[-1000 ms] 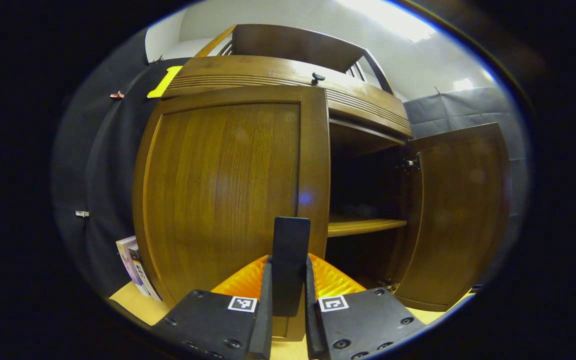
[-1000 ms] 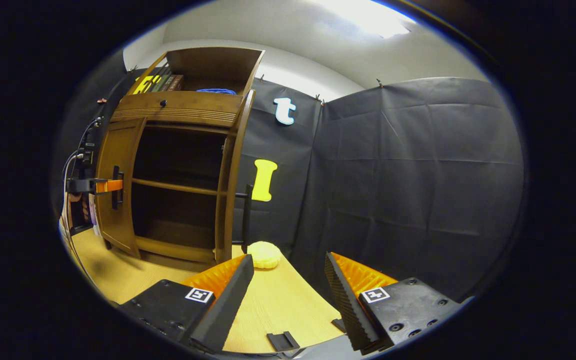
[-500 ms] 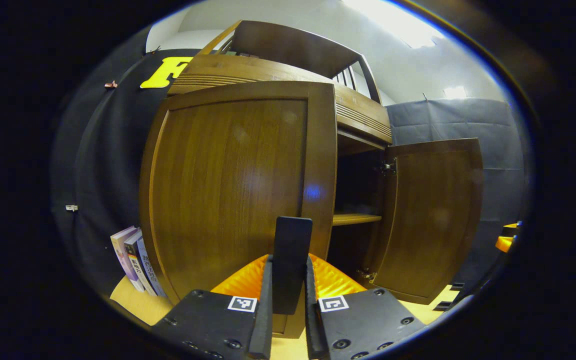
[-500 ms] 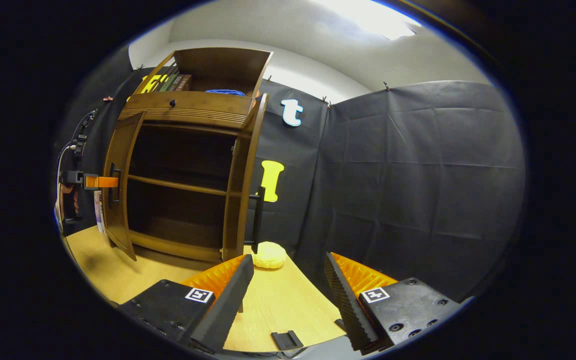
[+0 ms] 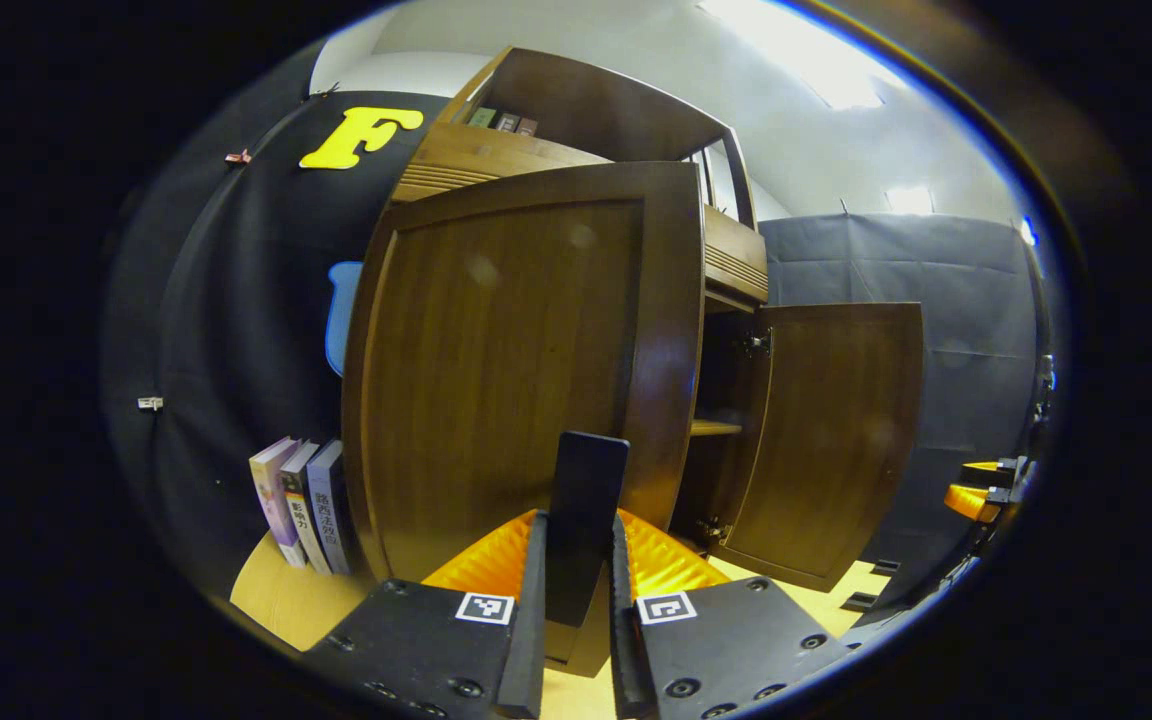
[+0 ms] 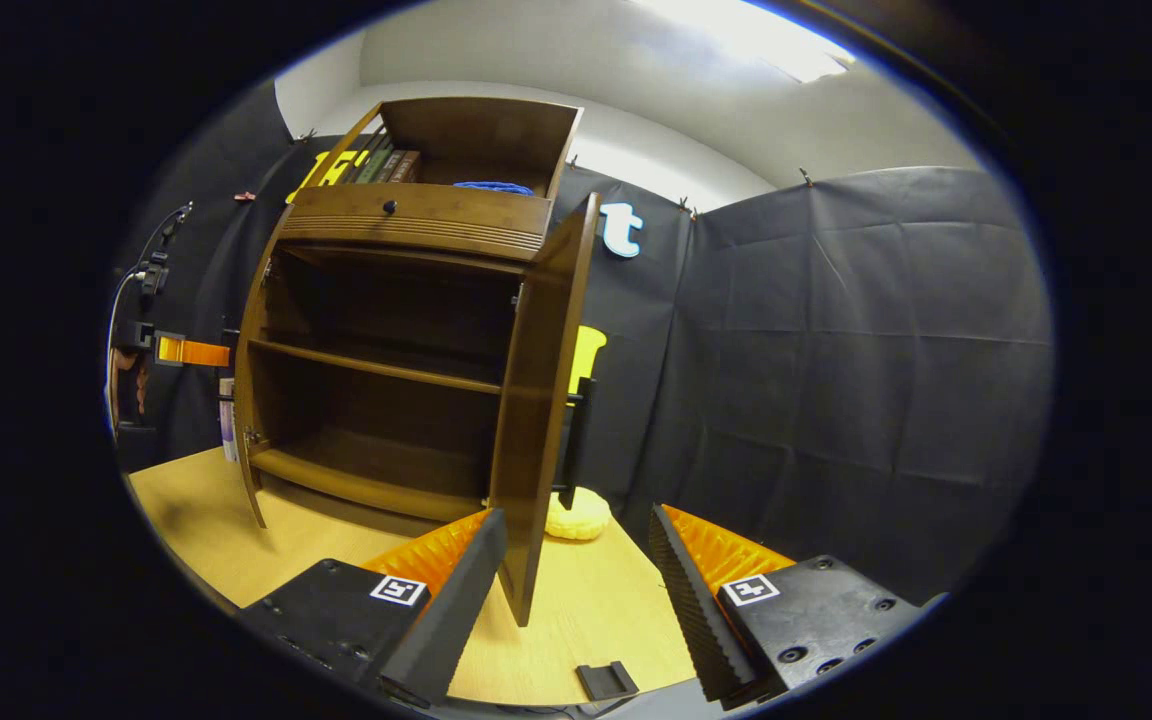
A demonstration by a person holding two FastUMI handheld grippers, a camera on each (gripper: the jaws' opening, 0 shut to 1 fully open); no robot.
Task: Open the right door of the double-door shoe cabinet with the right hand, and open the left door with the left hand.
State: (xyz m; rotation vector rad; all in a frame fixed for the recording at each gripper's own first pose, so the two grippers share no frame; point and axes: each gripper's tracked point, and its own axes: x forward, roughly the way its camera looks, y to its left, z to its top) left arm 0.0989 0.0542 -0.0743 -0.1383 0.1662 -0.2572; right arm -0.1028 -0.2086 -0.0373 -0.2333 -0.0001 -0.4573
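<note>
Your left gripper (image 5: 576,600) fingers pinch the handle (image 5: 584,520) of the left door (image 5: 516,370), swung wide; overpull and its hinges strain. Right gripper (image 6: 576,590) fingers spread, near the open right door (image 6: 536,400).

The shoe cabinet (image 6: 406,220) is dark brown wood and stands on the tabletop (image 6: 576,610) against the booth's cloth wall. Both its doors stand swung out. In the left gripper view the left door (image 5: 516,370) faces the camera, its black vertical handle (image 5: 584,520) held between the fingers of the left claw (image 5: 576,640). The right door (image 6: 536,400) is swung wide, seen nearly edge-on in the right gripper view. Inside, one shelf (image 6: 376,368) crosses the dark compartment.
</note>
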